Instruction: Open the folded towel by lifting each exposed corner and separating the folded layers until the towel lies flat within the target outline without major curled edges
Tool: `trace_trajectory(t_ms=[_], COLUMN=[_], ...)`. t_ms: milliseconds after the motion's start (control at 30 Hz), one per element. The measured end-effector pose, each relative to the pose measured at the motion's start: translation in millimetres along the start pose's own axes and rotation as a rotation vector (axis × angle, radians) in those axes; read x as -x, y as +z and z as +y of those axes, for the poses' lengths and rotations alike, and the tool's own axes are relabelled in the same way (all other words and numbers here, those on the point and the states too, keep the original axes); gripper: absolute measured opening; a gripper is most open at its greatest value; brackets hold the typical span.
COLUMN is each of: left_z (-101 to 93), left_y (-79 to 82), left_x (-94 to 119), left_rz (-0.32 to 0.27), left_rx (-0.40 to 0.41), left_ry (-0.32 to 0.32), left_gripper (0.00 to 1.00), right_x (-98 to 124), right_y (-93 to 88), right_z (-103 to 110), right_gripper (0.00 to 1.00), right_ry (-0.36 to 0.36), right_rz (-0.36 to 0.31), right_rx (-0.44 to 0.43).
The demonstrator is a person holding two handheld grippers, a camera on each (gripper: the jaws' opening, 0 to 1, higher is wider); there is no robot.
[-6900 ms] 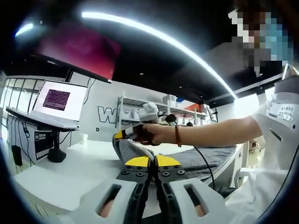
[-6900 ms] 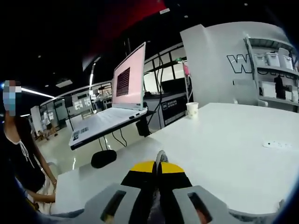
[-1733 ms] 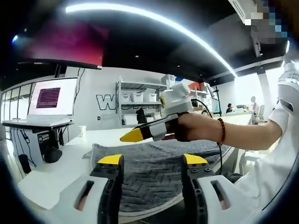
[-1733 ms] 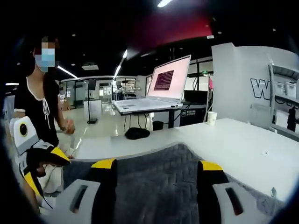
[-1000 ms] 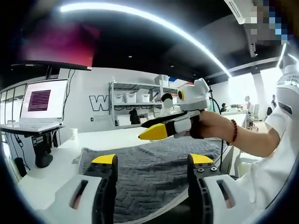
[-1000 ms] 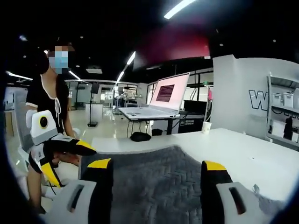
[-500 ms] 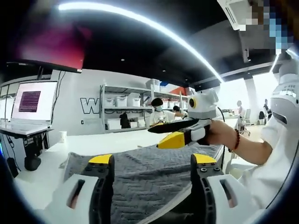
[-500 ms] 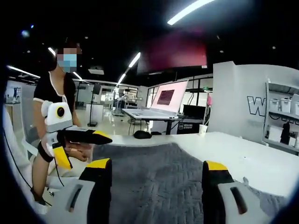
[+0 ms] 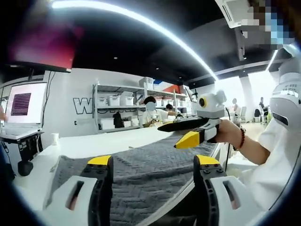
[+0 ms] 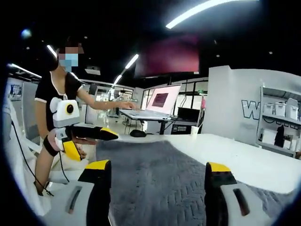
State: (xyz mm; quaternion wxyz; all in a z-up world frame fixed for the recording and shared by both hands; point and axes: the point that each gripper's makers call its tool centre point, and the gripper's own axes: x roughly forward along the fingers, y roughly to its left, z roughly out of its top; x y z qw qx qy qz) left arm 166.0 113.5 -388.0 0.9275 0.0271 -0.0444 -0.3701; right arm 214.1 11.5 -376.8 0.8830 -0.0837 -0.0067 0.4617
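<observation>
Grey towel [image 9: 141, 165] lies spread across the white table [image 10: 244, 160], reaching its near edge; unfolding looks essentially done. Left gripper [image 9: 153, 162] and right gripper [image 10: 153, 172] both spread, empty.

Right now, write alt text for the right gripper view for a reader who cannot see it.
A grey towel lies spread on a white table, with the right gripper open above it. At left the left gripper hangs open beside the towel's edge; behind it, a person reaches toward a laptop.
</observation>
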Motion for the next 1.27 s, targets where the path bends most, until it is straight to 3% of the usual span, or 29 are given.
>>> trace_trajectory(t_ms=[200, 467, 767, 1267], left_z=[-3.6, -11.2, -16.1, -21.6], left_y=[-0.4, 10.6, 6.2, 6.5], left_x=[-2, -2, -7, -9], left_rz=[0.01, -0.017, 0.009, 0.005], left_rx=[-0.001, 0.012, 0.003, 0.004], left_ry=[-0.007, -0.026, -0.032, -0.054], left_gripper=[0.68, 0.69, 0.7, 0.69], right_x=[20, 42, 72, 77], right_y=[-0.6, -6.5, -32.3, -36.1], right_z=[-7, -14, -35, -34], right_gripper=[0.81, 0.82, 0.83, 0.83], right_ry=[-0.03, -0.065, -0.133, -0.131], right_rz=[0.0, 0.001, 0.03, 0.021], right_rx=[0.017, 0.041, 0.003, -0.005])
